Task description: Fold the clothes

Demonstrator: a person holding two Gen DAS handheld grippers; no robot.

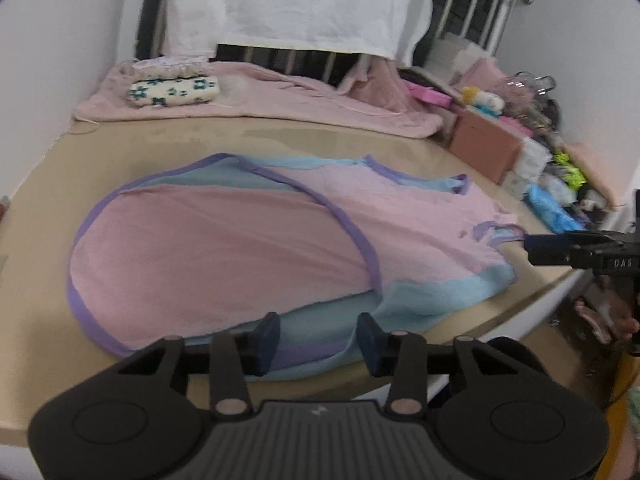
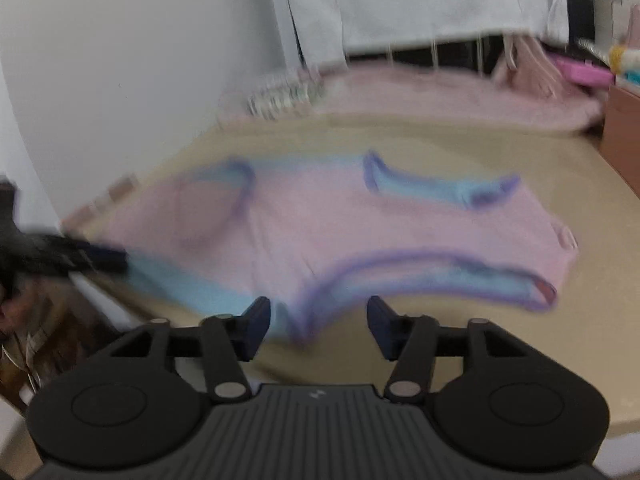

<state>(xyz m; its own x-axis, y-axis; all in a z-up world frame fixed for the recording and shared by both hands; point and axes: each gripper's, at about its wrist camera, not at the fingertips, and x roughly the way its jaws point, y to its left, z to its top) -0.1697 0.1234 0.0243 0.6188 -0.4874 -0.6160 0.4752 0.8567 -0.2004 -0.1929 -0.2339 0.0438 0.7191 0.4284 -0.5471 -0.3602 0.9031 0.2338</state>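
Observation:
A pink garment [image 1: 224, 240] with light-blue panels and purple trim lies spread flat on the beige table [image 1: 48, 184]. My left gripper [image 1: 318, 340] is open and empty at the garment's near edge, just above the blue hem. In the blurred right wrist view the same garment [image 2: 320, 224] lies ahead, and my right gripper [image 2: 318, 322] is open and empty at its near purple-trimmed edge. The right gripper also shows in the left wrist view [image 1: 532, 242], by the garment's right end. The left gripper shows at the left of the right wrist view [image 2: 100, 258].
A pink blanket [image 1: 280, 96] with folded clothes [image 1: 174, 90] on it lies at the table's far side. Boxes and clutter [image 1: 520, 136] line the right side. A white wall stands on the left. A white cloth [image 1: 288, 0] hangs at the back.

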